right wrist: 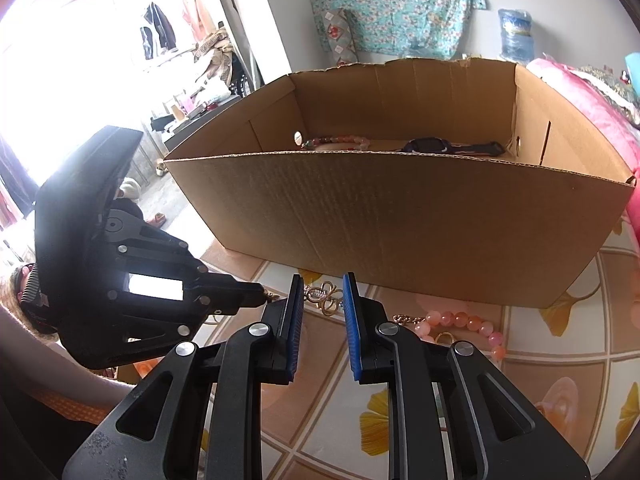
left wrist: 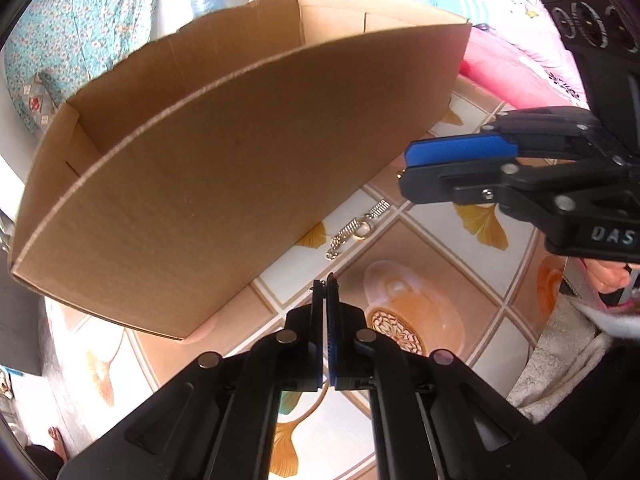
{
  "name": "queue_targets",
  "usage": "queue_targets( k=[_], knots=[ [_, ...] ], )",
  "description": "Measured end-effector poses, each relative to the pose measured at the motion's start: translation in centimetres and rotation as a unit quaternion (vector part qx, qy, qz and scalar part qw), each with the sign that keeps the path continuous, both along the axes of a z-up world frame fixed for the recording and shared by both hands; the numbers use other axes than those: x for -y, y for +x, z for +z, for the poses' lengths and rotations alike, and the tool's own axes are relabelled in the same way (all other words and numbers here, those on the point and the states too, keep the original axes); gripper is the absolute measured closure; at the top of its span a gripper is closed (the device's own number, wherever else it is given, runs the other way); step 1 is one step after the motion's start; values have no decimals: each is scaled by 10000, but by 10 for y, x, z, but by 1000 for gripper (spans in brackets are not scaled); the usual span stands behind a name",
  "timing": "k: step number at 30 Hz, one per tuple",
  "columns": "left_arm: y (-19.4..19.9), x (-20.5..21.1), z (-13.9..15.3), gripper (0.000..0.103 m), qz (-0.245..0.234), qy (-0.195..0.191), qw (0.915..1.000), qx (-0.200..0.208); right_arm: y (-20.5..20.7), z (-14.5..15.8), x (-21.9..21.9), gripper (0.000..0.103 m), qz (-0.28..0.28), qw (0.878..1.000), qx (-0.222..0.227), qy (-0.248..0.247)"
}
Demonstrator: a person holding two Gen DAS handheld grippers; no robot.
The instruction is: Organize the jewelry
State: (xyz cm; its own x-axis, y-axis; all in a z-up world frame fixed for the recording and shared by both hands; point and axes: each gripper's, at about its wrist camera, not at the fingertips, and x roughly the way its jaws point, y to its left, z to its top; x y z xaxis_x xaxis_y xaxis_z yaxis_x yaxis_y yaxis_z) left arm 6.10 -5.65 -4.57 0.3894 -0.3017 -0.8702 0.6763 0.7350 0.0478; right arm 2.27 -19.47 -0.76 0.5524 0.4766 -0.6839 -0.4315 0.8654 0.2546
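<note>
A gold chain with a knot pendant lies on the tablecloth just in front of the cardboard box. My left gripper is shut, and its tip pinches the chain's near end. My right gripper hovers open above the gold chain, with nothing between its blue pads; it enters the left wrist view from the right. A pink bead bracelet and a small gold ring lie to its right. Inside the box rest a bead bracelet and a dark watch.
The table carries a tiled tablecloth with yellow leaf prints. The box's tall near wall stands right behind the jewelry. A pink cushion lies to the box's right. A person's hand holds the right gripper.
</note>
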Motion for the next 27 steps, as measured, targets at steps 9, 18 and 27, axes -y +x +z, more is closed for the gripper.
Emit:
queue_targets(
  k=[9, 18, 27],
  knots=[
    [-6, 0, 14, 102, -83, 7, 9998, 169, -1, 1, 4, 85, -21, 10000, 16, 45],
    [-25, -18, 75, 102, -70, -687, 9964, 497, -18, 51, 5, 85, 106, 9986, 490, 173],
    [12, -29, 124, 102, 208, -1037, 9900, 929, 16, 102, -7, 85, 479, 9946, 919, -105]
  ],
)
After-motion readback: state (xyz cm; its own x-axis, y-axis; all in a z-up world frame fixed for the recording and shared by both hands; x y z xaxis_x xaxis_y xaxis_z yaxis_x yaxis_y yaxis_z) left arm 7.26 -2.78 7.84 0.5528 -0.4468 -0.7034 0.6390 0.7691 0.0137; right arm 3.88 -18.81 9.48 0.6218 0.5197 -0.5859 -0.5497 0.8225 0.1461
